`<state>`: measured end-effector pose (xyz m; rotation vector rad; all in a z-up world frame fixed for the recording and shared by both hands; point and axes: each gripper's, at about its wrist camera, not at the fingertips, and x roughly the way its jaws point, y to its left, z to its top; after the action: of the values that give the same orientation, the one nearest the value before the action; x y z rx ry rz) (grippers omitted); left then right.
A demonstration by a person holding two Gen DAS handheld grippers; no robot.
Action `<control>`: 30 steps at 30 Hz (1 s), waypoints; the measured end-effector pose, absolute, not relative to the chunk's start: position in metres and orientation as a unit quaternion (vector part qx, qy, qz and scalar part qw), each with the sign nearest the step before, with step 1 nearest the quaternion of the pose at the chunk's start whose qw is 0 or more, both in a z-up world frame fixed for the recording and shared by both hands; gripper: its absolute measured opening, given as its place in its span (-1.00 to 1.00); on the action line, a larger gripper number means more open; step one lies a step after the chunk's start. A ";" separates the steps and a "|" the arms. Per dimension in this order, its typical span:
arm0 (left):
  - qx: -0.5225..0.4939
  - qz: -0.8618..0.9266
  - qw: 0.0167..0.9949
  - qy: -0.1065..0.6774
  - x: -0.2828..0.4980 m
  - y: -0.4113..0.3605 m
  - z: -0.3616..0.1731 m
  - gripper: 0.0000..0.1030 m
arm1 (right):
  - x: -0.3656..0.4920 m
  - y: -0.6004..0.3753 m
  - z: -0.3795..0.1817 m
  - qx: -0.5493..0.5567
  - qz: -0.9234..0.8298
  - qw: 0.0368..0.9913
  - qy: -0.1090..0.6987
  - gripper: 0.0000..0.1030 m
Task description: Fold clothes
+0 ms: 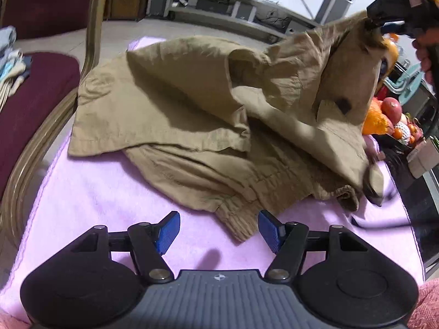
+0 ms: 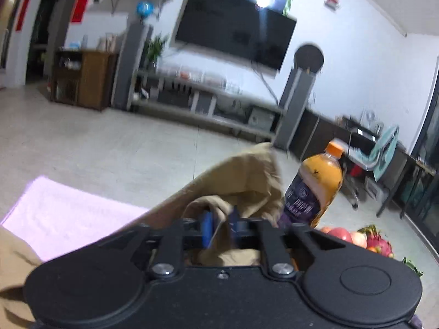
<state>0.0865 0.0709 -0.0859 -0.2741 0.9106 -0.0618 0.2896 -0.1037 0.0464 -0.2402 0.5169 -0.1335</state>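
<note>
A living room with tiled floor: crumpled khaki trousers sprawl on a fuzzy pink towel ahead of the spread left claw; the right claw pinches one raised fabric corner.

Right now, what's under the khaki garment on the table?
The khaki garment lies on a pink towel, which shows bare on its near and left sides. The right gripper lifts one end by the fabric. What the towel itself rests on is covered.
</note>
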 end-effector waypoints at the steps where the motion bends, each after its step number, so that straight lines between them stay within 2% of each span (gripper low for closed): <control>1: -0.142 -0.032 0.885 0.442 0.087 0.073 -0.087 0.23 | 0.283 -0.109 0.049 -0.096 -0.063 0.960 0.257 0.03; 3: -0.161 -0.036 0.878 0.449 0.087 0.077 -0.090 0.23 | 0.269 -0.121 0.054 -0.052 -0.058 0.962 0.261 0.25; 5: -0.169 -0.038 0.875 0.452 0.085 0.078 -0.092 0.23 | 0.248 -0.139 0.055 -0.024 -0.037 0.957 0.285 0.28; 7: -0.168 -0.037 0.873 0.456 0.084 0.076 -0.095 0.23 | 0.226 -0.161 0.049 0.009 -0.014 0.948 0.318 0.41; 12: -0.209 -0.027 0.858 0.468 0.086 0.087 -0.104 0.14 | 0.182 -0.213 0.001 0.114 0.038 0.908 0.401 0.44; 14: -0.247 -0.024 0.848 0.468 0.089 0.096 -0.106 0.03 | 0.171 -0.234 -0.026 0.166 0.056 0.892 0.416 0.44; 15: -0.269 -0.025 0.843 0.466 0.091 0.102 -0.106 -0.04 | 0.168 -0.241 -0.040 0.197 0.069 0.882 0.423 0.37; 18: -0.310 -0.023 0.832 0.460 0.100 0.110 -0.103 -0.02 | 0.163 -0.258 -0.077 0.276 0.113 0.848 0.438 -0.16; 19: -0.311 -0.017 0.829 0.464 0.104 0.109 -0.103 0.01 | 0.162 -0.261 -0.088 0.295 0.124 0.837 0.444 -0.21; 22: -0.313 0.002 0.817 0.484 0.116 0.104 -0.108 0.07 | 0.164 -0.251 -0.111 0.317 0.137 0.803 0.486 -0.23; 26: -0.305 0.013 0.807 0.505 0.128 0.092 -0.118 0.13 | 0.165 -0.235 -0.122 0.231 0.097 0.818 0.518 -0.23; 28: -0.290 0.013 0.812 0.506 0.129 0.087 -0.118 0.17 | 0.170 -0.231 -0.127 0.194 0.078 0.829 0.518 -0.24; 30: -0.279 0.006 0.818 0.502 0.129 0.086 -0.117 0.18 | 0.176 -0.232 -0.122 0.169 0.060 0.856 0.485 -0.25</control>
<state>0.1289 0.0859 -0.1172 -0.5941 1.0702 0.0124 0.1755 -0.2323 -0.1217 0.3548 1.0201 0.1263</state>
